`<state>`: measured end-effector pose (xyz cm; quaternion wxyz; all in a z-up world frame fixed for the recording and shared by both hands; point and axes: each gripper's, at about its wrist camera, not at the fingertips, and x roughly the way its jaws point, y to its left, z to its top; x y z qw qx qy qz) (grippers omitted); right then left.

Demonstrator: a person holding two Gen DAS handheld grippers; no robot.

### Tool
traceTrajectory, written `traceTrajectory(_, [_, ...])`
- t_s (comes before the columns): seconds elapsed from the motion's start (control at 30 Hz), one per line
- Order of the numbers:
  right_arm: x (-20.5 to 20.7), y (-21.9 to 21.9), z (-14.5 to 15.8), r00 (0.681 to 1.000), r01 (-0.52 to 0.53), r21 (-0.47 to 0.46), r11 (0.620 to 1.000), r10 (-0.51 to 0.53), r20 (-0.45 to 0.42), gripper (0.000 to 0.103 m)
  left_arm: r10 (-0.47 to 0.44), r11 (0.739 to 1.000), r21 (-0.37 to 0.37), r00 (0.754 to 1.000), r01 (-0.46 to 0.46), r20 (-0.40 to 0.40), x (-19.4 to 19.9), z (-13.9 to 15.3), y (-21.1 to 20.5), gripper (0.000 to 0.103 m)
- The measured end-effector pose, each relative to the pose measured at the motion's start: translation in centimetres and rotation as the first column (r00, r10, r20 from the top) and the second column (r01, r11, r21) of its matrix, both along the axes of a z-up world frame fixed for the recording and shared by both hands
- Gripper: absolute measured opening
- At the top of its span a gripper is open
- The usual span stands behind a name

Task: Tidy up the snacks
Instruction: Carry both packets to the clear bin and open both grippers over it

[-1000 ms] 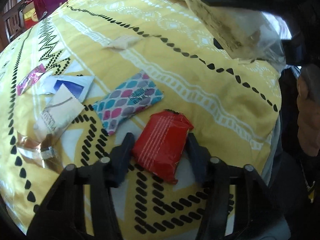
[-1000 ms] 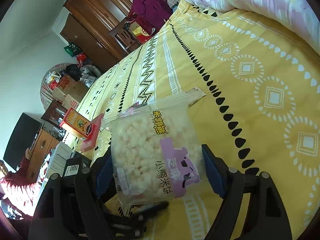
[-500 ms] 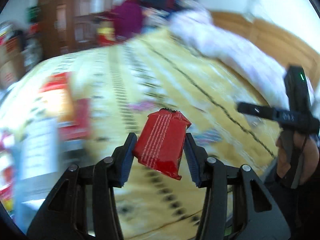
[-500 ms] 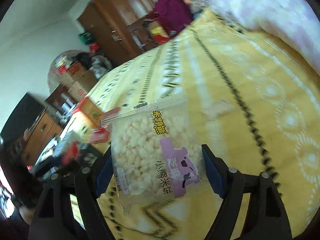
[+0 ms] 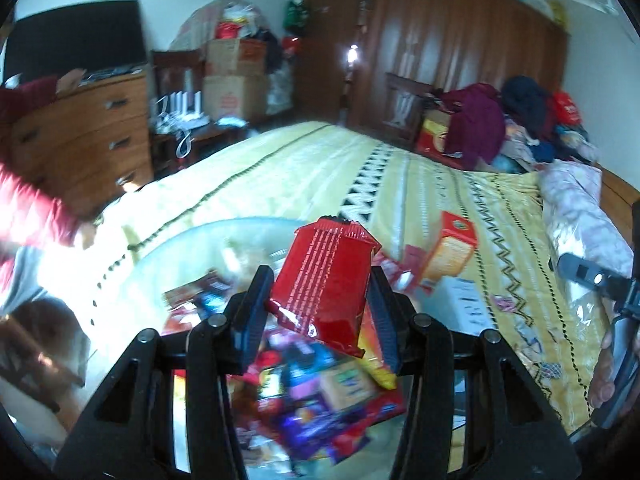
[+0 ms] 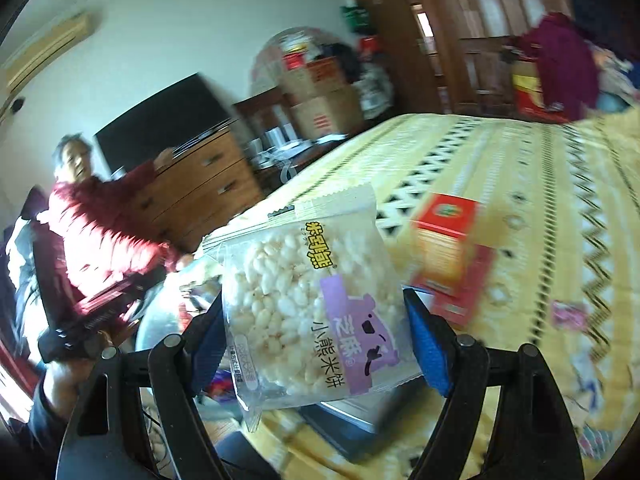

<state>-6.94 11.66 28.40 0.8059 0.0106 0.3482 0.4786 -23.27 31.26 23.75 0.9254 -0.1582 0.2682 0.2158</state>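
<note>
left claw (image 5: 316, 312): red pack (image 5: 324, 280) lifted off bed, now over bin (image 5: 160, 256) | right claw (image 6: 316, 336): rice-cake bag (image 6: 308, 304) swung toward bed's foot

Yellow bed (image 5: 304, 168), wood wardrobe (image 5: 460, 52) & dresser (image 5: 88, 136).

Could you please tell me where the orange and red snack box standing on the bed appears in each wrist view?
Left wrist view: the orange and red snack box stands right of centre on the yellow bedspread, just right of the red packet.
Right wrist view: the box is right of centre, behind the rice cake bag.
Shared landmark: the wooden dresser.
</note>
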Motion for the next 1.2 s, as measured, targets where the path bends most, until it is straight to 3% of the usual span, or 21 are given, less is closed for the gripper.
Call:
traceTrajectory(0.17, [-2.4,8.8,-0.2,0.993,-0.120,-0.036,0.992,0.120,-0.002,0.083,0.034,0.997,-0.071,0.999,-0.036,-0.035,-0.7,-2.3,2.9,0.048])
traceTrajectory(0.3, [-3.5,13.1,-1.7,0.986,-0.169,-0.073,0.983,0.168,-0.017,0.083,0.032,0.995,-0.096,0.999,-0.036,-0.042,-1.4,-2.7,4.1,0.048])
traceTrajectory(0.57, [-3.7,16.7,-3.6,0.980,-0.195,-0.118,0.974,0.191,-0.049,0.083,0.026,0.991,-0.126,0.999,-0.032,-0.047,-1.8,-3.0,4.7,0.048])
traceTrajectory(0.93, [-3.3,18.0,-4.6,0.979,-0.200,-0.127,0.972,0.192,-0.071,0.083,0.039,0.988,-0.145,0.997,-0.047,-0.060,-1.8,-3.9,5.9,0.049])
traceTrajectory(1.03, [-3.3,18.2,-4.6,0.978,-0.205,-0.129,0.970,0.196,-0.076,0.083,0.055,0.986,-0.153,0.997,-0.064,-0.060,-1.8,-4.1,6.2,0.061])
traceTrajectory(1.1, [-3.2,18.2,-4.6,0.977,-0.207,-0.131,0.969,0.198,-0.079,0.084,0.068,0.985,-0.156,0.996,-0.076,-0.056,-2.0,-4.2,6.4,0.078])
traceTrajectory(1.2, [-3.1,18.2,-4.7,0.978,-0.204,-0.134,0.970,0.195,-0.079,0.086,0.083,0.984,-0.153,0.996,-0.088,-0.044,-2.1,-3.9,6.4,0.091])
